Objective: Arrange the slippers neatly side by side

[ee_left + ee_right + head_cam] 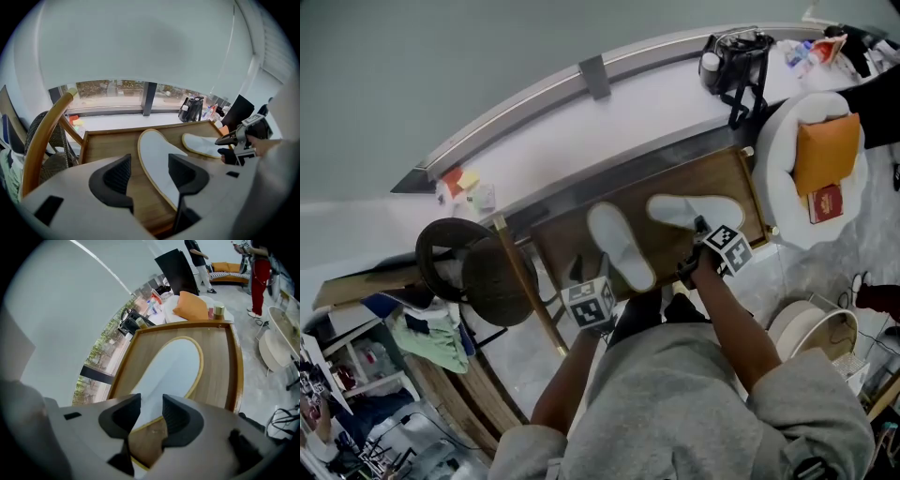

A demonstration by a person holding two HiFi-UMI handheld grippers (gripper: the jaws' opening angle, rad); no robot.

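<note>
The left gripper (149, 169) holds its jaws wide apart and empty; one slipper (157, 154) lies just ahead of them on the table (105, 147). The right gripper (151, 406) is also wide, with the other slipper (171, 363) just beyond its tips.

Lounge room, cushioned armchair (778, 178), wicker chair (478, 272)

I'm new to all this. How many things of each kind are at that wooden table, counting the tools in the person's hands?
Slippers, white: 2 (one, the other)
Grippers: 2 (left gripper, right gripper)
Table, wooden: 1
Total: 5
</note>
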